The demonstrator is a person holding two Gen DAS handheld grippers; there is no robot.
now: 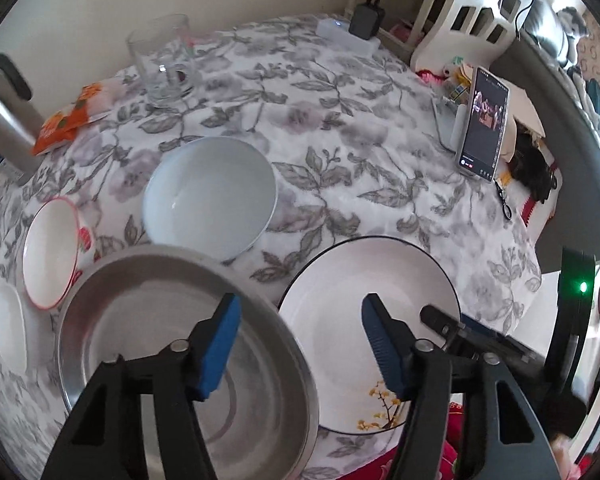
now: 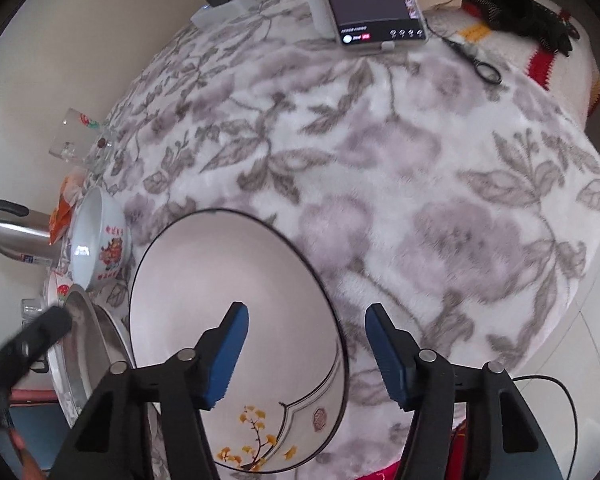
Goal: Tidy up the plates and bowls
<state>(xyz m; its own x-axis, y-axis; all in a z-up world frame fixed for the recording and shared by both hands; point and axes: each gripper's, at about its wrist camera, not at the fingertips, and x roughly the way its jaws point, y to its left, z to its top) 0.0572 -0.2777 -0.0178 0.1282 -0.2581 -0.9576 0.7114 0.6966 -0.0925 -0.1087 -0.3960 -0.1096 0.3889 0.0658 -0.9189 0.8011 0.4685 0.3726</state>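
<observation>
Left gripper (image 1: 300,344) hovers over metal bowl (image 1: 172,344), jaws spread; right gripper (image 2: 306,354) over plate (image 2: 236,320), jaws spread.

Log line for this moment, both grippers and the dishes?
left gripper: open over metal pan | right gripper: open over flower plate | nothing held

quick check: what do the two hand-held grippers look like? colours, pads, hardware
Both match: the left hand-held gripper and right hand-held gripper have black, angular plastic linkage arms with cut-out windows, silver pivot pins at the joints, and blue ribbed pads on each finger. In the left wrist view, the right unit's black body shows a green LED.
</observation>
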